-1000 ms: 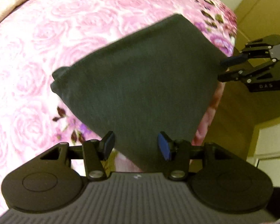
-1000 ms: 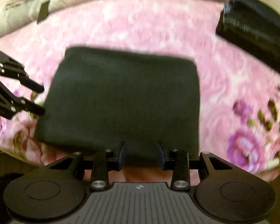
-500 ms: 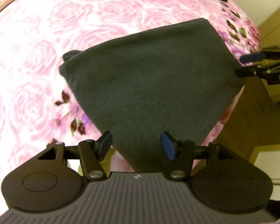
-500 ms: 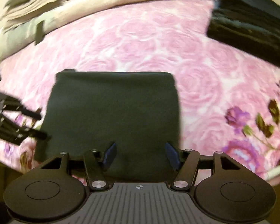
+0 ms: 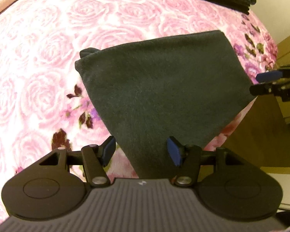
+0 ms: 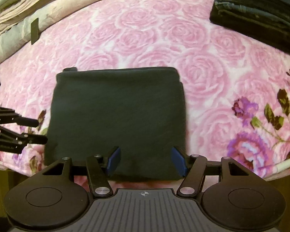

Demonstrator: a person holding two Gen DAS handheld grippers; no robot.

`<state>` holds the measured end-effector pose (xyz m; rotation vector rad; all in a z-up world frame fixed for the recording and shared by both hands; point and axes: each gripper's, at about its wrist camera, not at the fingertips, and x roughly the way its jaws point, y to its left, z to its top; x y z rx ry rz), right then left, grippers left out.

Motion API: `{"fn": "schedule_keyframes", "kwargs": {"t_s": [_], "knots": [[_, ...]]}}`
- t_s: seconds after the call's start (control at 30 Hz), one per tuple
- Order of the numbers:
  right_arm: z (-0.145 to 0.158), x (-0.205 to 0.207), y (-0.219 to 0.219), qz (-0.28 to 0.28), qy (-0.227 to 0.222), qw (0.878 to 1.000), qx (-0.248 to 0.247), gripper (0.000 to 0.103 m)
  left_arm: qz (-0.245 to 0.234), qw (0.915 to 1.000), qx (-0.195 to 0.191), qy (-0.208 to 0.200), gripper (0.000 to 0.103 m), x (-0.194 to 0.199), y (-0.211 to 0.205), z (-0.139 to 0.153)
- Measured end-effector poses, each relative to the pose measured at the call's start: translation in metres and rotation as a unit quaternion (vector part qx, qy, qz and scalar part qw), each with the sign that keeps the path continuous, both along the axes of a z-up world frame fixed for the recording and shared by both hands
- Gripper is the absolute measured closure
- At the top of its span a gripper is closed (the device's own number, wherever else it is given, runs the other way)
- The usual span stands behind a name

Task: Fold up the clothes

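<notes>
We counted one folded dark garment [image 6: 116,116] lying flat on the bed's pink rose blanket [image 6: 145,29], close to the bed's near edge. One stack of folded dark clothes [image 6: 261,13] sat at the far right of the blanket, well apart from the garment, and one heap of pale bedding [image 6: 29,15] lay along the far left. We held two claws. Our left claw [image 5: 141,150] pointed at the garment's near left corner, its two blue pads [image 5: 173,151] spread wide with cloth showing between them but nothing pinched. Our right claw [image 6: 145,161] faced the garment's near edge straight on, level and low, its pads likewise spread apart and gripping nothing. In the right view our left claw [image 6: 32,131] hung just beside the garment's left edge, fingers parted
</notes>
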<state>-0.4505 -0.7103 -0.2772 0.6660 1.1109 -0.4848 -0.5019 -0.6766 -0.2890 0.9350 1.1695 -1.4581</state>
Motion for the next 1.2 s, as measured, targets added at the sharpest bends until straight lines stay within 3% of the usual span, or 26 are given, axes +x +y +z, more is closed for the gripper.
{"fn": "schedule_keyframes", "kwargs": {"t_s": [0.33,0.43,0.47,0.53,0.73,0.93,1.0,1.07,1.2], "knots": [[0.02,0.01,0.027,-0.025,0.027,0.999,-0.007,0.041,-0.01,0.9998,-0.01,0.017,0.048,0.021,0.01,0.0],[0.024,0.009,0.026,-0.035,0.029,0.999,-0.02,0.04,0.008,0.9986,-0.019,0.048,0.044,0.033,0.013,-0.001],[0.024,0.007,0.024,-0.037,0.031,0.999,-0.026,0.023,0.018,0.9976,-0.022,0.062,0.042,0.038,0.016,-0.004],[0.024,0.002,0.018,-0.041,0.028,0.998,-0.036,0.012,0.04,0.9946,-0.027,0.092,0.04,0.048,0.02,-0.008],[0.004,-0.015,-0.014,-0.021,0.013,1.0,-0.009,0.012,0.116,0.9792,-0.038,0.162,0.04,0.068,0.034,-0.03],[-0.053,-0.034,-0.054,-0.003,-0.047,0.996,0.079,0.012,0.203,0.9601,-0.026,0.191,0.041,0.072,0.042,-0.068],[-0.069,-0.036,-0.063,0.011,-0.063,0.993,0.101,0.012,0.213,0.9565,-0.025,0.198,0.04,0.071,0.044,-0.075],[-0.079,-0.037,-0.071,0.019,-0.076,0.99,0.114,0.029,0.215,0.9544,-0.027,0.206,0.04,0.073,0.042,-0.078],[-0.096,-0.034,-0.079,0.037,-0.098,0.986,0.133,0.031,0.202,0.9538,-0.03,0.22,0.039,0.078,0.035,-0.085]]}}
